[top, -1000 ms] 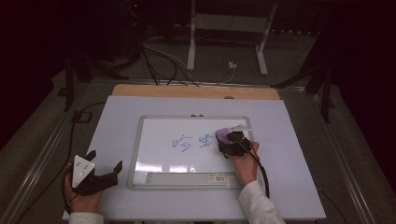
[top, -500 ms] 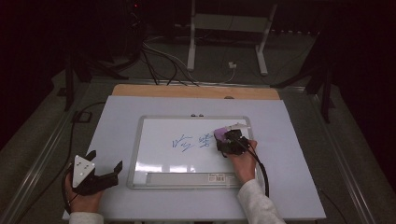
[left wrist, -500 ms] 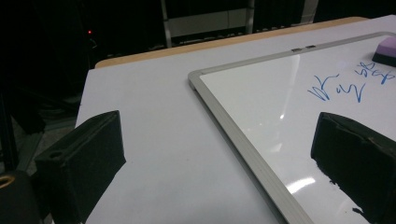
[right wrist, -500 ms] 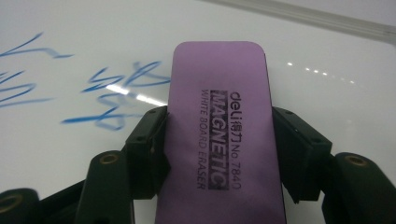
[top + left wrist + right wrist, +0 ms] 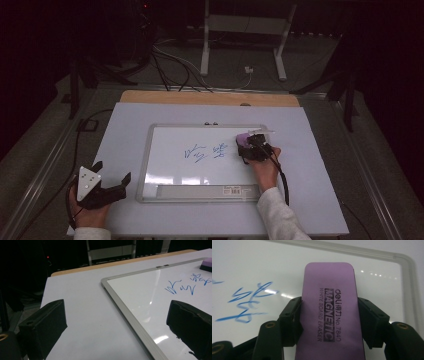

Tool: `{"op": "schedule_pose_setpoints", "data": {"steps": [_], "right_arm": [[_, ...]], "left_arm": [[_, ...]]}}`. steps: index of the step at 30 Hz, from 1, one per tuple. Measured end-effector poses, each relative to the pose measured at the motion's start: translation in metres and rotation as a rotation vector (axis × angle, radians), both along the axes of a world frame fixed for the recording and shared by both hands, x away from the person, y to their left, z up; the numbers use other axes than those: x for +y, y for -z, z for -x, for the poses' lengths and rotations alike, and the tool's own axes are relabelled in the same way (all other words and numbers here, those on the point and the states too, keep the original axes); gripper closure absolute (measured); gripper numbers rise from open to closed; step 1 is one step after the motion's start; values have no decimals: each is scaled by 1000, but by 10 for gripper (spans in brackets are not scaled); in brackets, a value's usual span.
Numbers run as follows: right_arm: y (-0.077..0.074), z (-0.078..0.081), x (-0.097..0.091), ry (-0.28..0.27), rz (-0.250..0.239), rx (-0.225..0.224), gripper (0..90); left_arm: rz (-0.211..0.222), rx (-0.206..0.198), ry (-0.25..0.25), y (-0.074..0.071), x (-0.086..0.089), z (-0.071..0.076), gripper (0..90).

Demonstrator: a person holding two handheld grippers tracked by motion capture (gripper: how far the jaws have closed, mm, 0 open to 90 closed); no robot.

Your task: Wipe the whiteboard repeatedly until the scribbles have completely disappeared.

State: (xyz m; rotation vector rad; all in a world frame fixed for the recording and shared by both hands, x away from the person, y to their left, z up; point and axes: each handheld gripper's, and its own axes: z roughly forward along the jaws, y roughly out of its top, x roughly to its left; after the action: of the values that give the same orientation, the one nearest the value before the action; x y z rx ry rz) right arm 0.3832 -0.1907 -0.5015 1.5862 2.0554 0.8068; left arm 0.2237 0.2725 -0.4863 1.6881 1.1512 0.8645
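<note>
The right tool pinches a purple magnetic whiteboard eraser by its long sides, one jaw pressed against each edge, with the printed top facing up. In the high view the eraser sits on the whiteboard near its upper right corner, just to the right of the blue marker scribbles. The right gripper view puts the nearest scribble just beside the eraser's left edge, apart from it and not yet covered.

The left tool rests on the white counter off the board's lower left corner, jaws spread wide with nothing between them. Its own view looks across the aluminium frame toward the writing and the distant eraser.

Judging by how things lie, the work in hand is wiping the board, and it seems to be at its start. The eraser is gripped and set on the surface, but both groups of blue strokes look whole and unsmeared. Whether any marks once stood under or to the right of the eraser cannot be told. What is left is the wiping itself: sweeping the eraser leftward over both groups until the board is clean. The left tool appears idle.
</note>
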Motion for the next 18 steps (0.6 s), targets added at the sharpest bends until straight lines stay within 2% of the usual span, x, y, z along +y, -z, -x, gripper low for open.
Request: {"op": "schedule_pose_setpoints", "data": {"steps": [5,14,18], "right_arm": [[0,1,3,1,-3,-1,408],[0,16,31,-108,-8,0,407],[0,13,31,-109,-6,-2,407]], "left_arm": [[-1,4,1,0,-1,-1,36],[-4,6,2,1,-1,-1,36],[-2,3,1,0,0,0,36]]}}
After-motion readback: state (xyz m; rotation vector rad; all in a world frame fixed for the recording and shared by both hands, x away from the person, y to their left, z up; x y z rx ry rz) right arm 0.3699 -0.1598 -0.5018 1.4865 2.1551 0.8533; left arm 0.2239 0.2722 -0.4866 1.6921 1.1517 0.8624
